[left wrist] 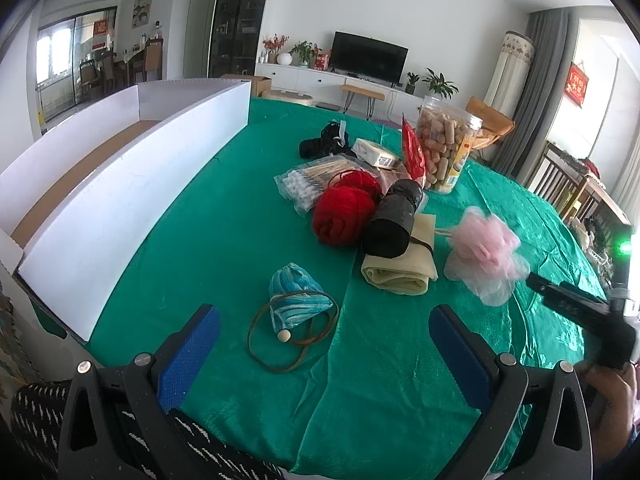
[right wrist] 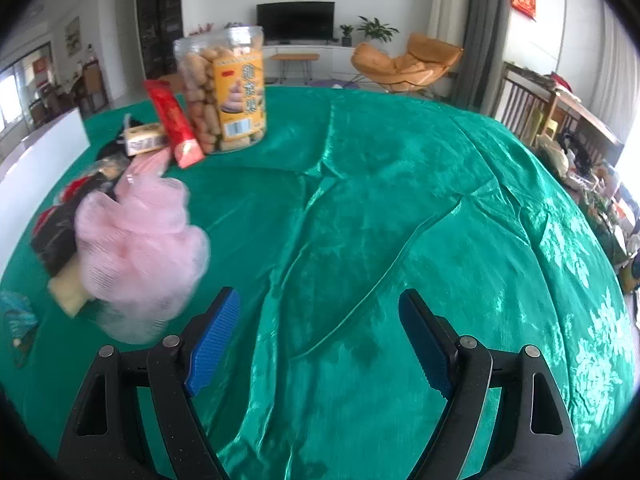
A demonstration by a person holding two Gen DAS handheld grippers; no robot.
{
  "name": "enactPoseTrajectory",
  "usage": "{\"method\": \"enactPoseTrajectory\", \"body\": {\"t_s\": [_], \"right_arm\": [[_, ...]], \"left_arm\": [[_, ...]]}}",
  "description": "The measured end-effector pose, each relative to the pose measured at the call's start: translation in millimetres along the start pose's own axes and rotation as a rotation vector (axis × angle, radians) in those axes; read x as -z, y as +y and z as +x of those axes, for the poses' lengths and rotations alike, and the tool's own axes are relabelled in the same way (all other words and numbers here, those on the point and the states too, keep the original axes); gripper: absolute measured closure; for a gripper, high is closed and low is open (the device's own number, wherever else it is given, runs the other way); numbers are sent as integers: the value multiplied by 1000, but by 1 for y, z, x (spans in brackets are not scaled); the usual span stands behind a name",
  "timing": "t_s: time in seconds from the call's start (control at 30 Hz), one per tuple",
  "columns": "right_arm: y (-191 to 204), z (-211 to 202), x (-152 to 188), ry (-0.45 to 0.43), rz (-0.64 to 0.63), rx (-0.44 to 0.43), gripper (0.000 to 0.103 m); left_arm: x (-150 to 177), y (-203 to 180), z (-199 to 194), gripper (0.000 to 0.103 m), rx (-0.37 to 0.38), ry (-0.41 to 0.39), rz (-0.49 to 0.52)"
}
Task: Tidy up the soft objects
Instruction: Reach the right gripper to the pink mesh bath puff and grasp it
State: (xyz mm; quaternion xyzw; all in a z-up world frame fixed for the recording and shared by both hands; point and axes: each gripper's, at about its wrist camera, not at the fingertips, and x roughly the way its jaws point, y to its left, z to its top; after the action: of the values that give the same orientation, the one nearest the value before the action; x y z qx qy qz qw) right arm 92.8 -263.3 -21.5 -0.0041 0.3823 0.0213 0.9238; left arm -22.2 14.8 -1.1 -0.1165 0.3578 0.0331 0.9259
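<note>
While both claws stand spread and empty, the pink mesh pouf lies just left of the right gripper on the green cloth. It looks light and squashy, so pinching deep into its bunched middle should hold; the left gripper hovers near the blue pouch.

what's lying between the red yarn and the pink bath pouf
In the left wrist view, a black roll leans between the red yarn and the pink bath pouf, its lower end resting on a folded beige cloth.
</note>
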Motion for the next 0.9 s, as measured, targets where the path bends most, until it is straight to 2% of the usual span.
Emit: {"method": "enactPoseTrajectory", "body": {"t_s": [0.13, 0.23, 0.33, 0.43, 0.53, 0.6, 0.67, 0.7, 0.73, 0.8, 0.83, 0.9], "right_arm": [[29, -28, -5, -77, -46, -178, 19], [56, -27, -16, -73, -100, -254, 19], [76, -9, -24, -61, -143, -236, 19], [85, 28, -27, 30, -156, -232, 19], [82, 56, -26, 105, -157, -242, 19], [74, 61, -27, 109, -131, -267, 20], [68, 63, -28, 113, -120, -271, 25], [65, 63, -28, 119, -124, -275, 33], [63, 64, -29, 125, -130, -285, 57], [56, 60, -32, 118, -146, -262, 60], [53, 55, -33, 103, -159, -224, 64], [43, 43, -34, 64, -178, -146, 66]], "left_arm": [[1, 1, -1, 0, -2, 2, -6], [0, 4, -2, 0, 1, -3, -16], [0, 8, -3, 0, 5, -3, -34], [0, 12, -3, 0, 13, 2, -56], [-2, 18, -2, 0, 26, 7, -80], [-2, 23, -2, 0, 40, 9, -107], [-3, 29, -2, 0, 57, 12, -135], [-3, 32, -1, 0, 67, 15, -148], [-4, 35, 0, 0, 80, 20, -161], [-6, 40, 2, 0, 113, 42, -178], [-6, 42, 2, 0, 128, 58, -174], [-9, 43, 3, 0, 171, 106, -131]]}}
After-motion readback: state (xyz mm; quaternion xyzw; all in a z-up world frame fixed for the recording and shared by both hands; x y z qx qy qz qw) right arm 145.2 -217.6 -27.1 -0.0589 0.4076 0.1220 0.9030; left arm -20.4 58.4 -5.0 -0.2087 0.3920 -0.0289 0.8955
